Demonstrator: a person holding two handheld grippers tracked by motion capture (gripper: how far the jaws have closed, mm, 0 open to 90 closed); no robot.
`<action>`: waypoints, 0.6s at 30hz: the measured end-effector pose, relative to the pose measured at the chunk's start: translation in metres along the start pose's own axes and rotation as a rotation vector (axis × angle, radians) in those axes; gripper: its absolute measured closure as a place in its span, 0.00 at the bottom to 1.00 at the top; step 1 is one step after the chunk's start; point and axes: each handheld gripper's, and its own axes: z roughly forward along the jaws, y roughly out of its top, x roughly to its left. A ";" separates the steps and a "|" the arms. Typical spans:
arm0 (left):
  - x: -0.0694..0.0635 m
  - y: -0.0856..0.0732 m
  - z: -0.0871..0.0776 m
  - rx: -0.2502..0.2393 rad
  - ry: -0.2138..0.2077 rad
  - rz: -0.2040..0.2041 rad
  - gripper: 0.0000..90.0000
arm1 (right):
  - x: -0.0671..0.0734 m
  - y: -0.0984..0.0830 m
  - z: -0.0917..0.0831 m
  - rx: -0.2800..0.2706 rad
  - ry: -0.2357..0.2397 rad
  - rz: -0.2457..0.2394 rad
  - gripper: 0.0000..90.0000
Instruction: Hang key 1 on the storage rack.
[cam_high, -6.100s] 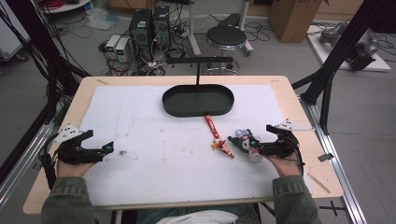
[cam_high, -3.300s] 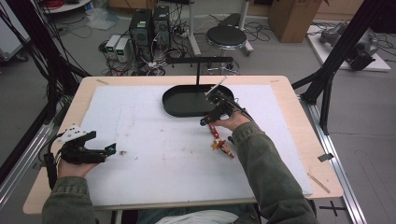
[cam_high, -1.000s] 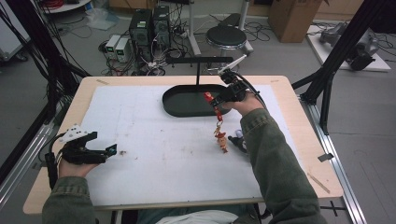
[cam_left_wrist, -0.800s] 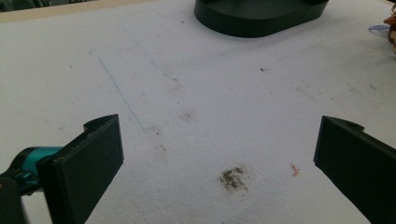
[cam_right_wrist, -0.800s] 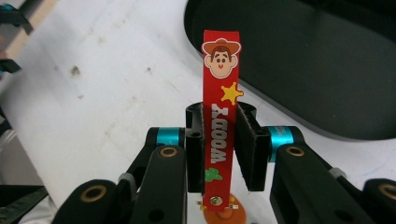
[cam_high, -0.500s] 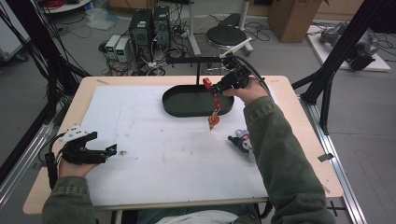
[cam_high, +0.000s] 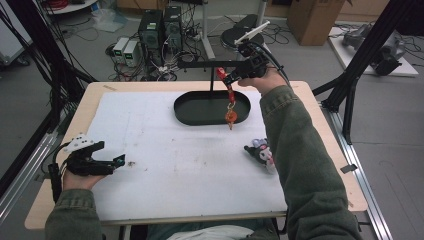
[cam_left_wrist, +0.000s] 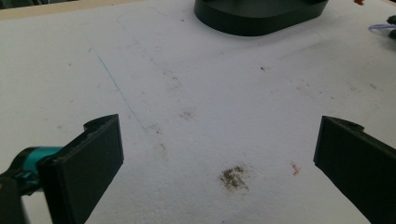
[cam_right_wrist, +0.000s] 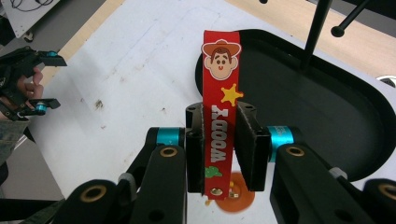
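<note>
Now the right gripper (cam_high: 231, 79), fingers pinching the red cartoon-printed strap (cam_right_wrist: 217, 126), has lifted it off the counter (cam_high: 165, 165) toward the black stand's crossbar (cam_high: 200, 63) (likely for hanging); the left gripper (cam_high: 116, 161) rests, fingers spread.

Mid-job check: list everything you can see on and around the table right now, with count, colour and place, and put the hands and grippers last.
red strap keychain: 1, red with cartoon print and an orange charm, hanging from the right gripper above the tray
stand tray: 1, black oval with an upright post and crossbar, far middle of the table
toy charm: 1, black, white and pink, on the mat near the right sleeve
mat: 1, white and stained, covering most of the tabletop
table: 1, light wood
computer boxes: several, dark and pale, on the floor beyond the table
stool: 1, black, floor behind the table
left gripper: 1, black, jaws open, near left of the mat
right gripper: 1, black, shut on the strap, raised over the tray
</note>
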 end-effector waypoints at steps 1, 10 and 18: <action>0.000 0.000 0.000 0.002 -0.002 0.000 0.02 | 0.000 0.001 0.000 -0.006 -0.003 0.003 0.83; 0.000 0.000 0.000 -0.004 -0.004 -0.001 0.02 | -0.009 0.014 -0.002 -0.019 -0.006 0.023 0.83; 0.001 0.000 0.001 -0.002 -0.007 -0.002 0.02 | -0.020 0.029 -0.004 -0.033 -0.012 0.040 0.83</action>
